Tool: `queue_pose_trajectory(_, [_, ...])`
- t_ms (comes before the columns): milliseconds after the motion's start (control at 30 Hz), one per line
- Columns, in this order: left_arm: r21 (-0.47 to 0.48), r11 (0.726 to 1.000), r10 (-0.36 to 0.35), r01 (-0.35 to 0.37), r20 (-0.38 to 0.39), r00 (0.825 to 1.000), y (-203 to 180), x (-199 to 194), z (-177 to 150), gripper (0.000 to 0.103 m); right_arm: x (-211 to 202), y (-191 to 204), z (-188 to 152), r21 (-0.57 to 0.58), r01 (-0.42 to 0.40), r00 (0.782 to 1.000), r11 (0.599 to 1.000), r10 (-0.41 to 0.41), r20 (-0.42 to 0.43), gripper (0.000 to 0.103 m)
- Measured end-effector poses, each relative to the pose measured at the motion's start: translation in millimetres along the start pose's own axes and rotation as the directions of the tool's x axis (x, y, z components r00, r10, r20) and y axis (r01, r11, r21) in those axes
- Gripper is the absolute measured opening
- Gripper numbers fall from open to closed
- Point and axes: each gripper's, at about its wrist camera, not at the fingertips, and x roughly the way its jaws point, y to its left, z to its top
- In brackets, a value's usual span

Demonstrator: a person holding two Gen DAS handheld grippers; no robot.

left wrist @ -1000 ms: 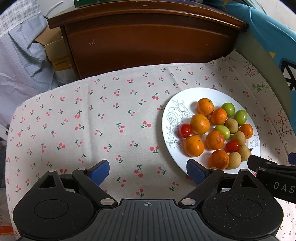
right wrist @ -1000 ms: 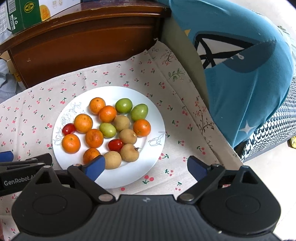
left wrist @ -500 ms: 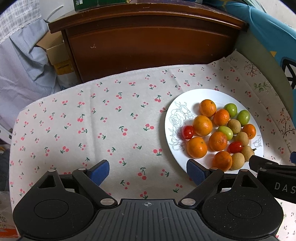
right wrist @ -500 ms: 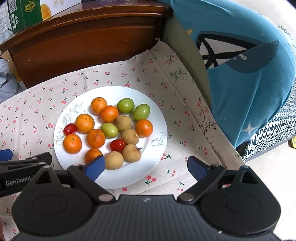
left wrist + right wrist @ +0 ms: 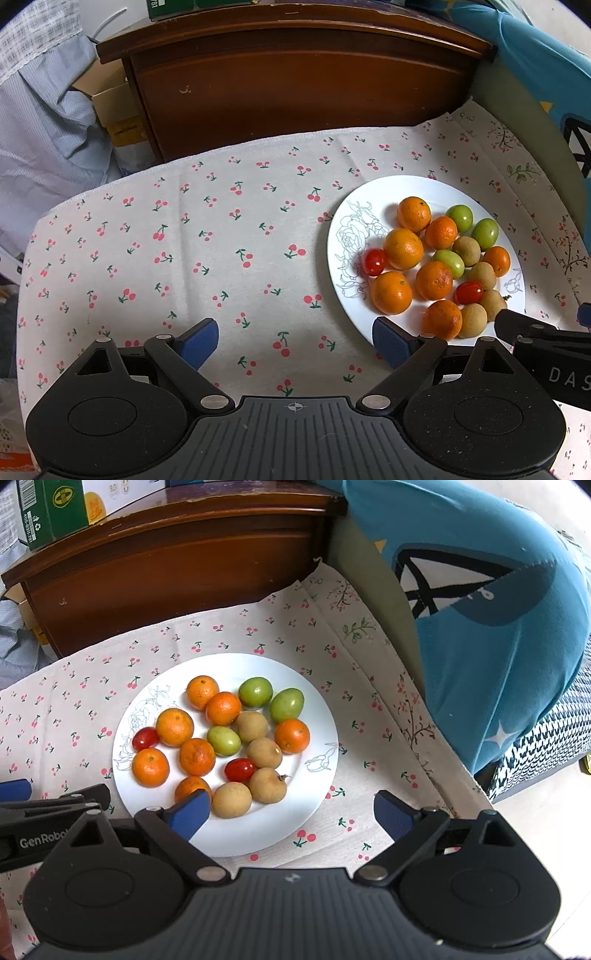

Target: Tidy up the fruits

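1. We see a white plate [image 5: 317, 716] on a cherry-print cloth [image 5: 221, 236], with every fruit in view lying on it: seven oranges [image 5: 174, 726], three green fruits [image 5: 255, 692], four brown fruits [image 5: 252, 726] and two small red tomatoes [image 5: 239, 770]. The kinds lie mixed, touching one another in a loose cluster.

2. The left claw [image 5: 293, 341] hangs above bare cloth to the left of the plate, its blue pads spread wide with nothing between them. Its right pad sits just beside the plate's near-left rim.

3. The right claw [image 5: 291, 812] hangs over the near edge of the plate, likewise spread wide and empty. Its left pad overlaps the nearest orange [image 5: 188, 787] in the view; we cannot tell whether it touches.

4. The scene fits two stages: fruits gathered onto the plate, or a mixed pile awaiting sorting by kind. We cannot settle which.

5. Should a fruit be picked, we judge the outer pieces at the near rim the easiest to reach. The round skins would roll, so the pads should close across the widest part, gently on the soft tomatoes.

6. Compared with a second ago, the fruits keep the same arrangement. In the left view the plate sits slightly lower and further right, so the left claw has drifted a little; the right view has barely changed.
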Motion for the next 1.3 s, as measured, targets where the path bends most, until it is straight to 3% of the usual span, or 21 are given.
queue_pose_trajectory(667, [0.018,1.000,0.025,-0.025,0.024,0.999,-2,-10,-2,0.092,-4,3,-1,-0.027,0.004,1.000,1.000,-0.003,0.024,0.095])
queue_pose_trajectory(1300, [-0.014,0.998,0.060,-0.059,0.077,0.995,22,-54,-30,0.092,-42,22,-28,-0.079,-0.073,0.992,0.994,0.081,0.095,0.095])
